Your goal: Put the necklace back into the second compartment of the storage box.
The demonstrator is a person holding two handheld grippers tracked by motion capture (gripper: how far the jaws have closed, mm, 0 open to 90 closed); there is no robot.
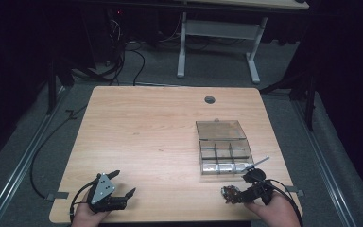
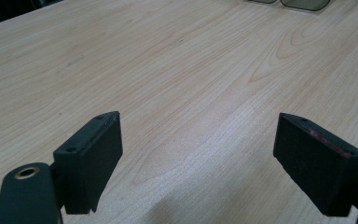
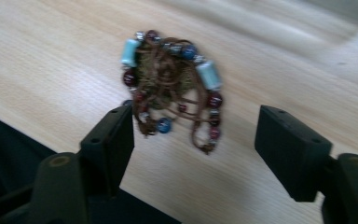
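Observation:
A tangle of beaded jewellery [image 3: 170,79] on brown cord, with pale blue, dark red and blue beads, lies on the wooden table [image 1: 146,132] near its front right edge. In the high view the jewellery [image 1: 229,193] sits just left of my right gripper [image 1: 240,190]. In the right gripper view my right gripper [image 3: 198,120] stands open, its jaws wide apart, with the beads lying just ahead of them and untouched. My left gripper [image 1: 124,182] rests at the front left, and in its own view the left gripper [image 2: 200,120] is open over bare wood.
A clear plastic compartment box [image 1: 224,146] with its lid folded back stands at the right, just beyond my right hand; a silvery item [image 1: 220,167] lies in its near row. A thin metal piece [image 1: 260,162] sticks out beside it. A cable hole [image 1: 210,100] marks the far side.

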